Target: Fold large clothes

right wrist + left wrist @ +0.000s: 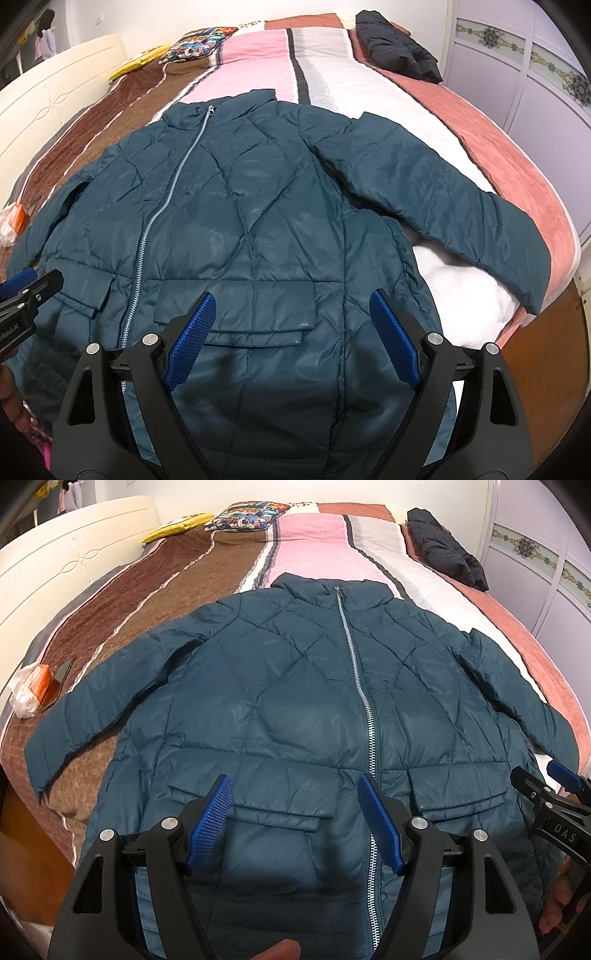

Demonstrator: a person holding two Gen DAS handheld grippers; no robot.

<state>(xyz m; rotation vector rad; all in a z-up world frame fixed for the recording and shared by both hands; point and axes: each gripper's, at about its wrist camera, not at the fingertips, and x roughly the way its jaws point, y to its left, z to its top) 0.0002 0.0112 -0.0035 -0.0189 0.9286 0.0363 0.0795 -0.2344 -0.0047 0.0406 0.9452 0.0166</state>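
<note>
A teal quilted puffer jacket (295,701) lies flat and zipped on the bed, collar away from me, both sleeves spread out; it also shows in the right wrist view (258,221). My left gripper (295,805) is open and empty, hovering over the jacket's lower left pocket near the hem. My right gripper (291,321) is open and empty over the lower right pocket. The right gripper's tip shows at the edge of the left wrist view (546,786), and the left gripper's tip at the edge of the right wrist view (33,291).
The bed has a striped brown, pink and white blanket (314,542). A black jacket (447,550) lies at the far right, pillows (247,517) at the far end. A phone and an orange packet (40,686) lie at the left. A headboard (55,565) is on the left, a wardrobe (546,561) on the right.
</note>
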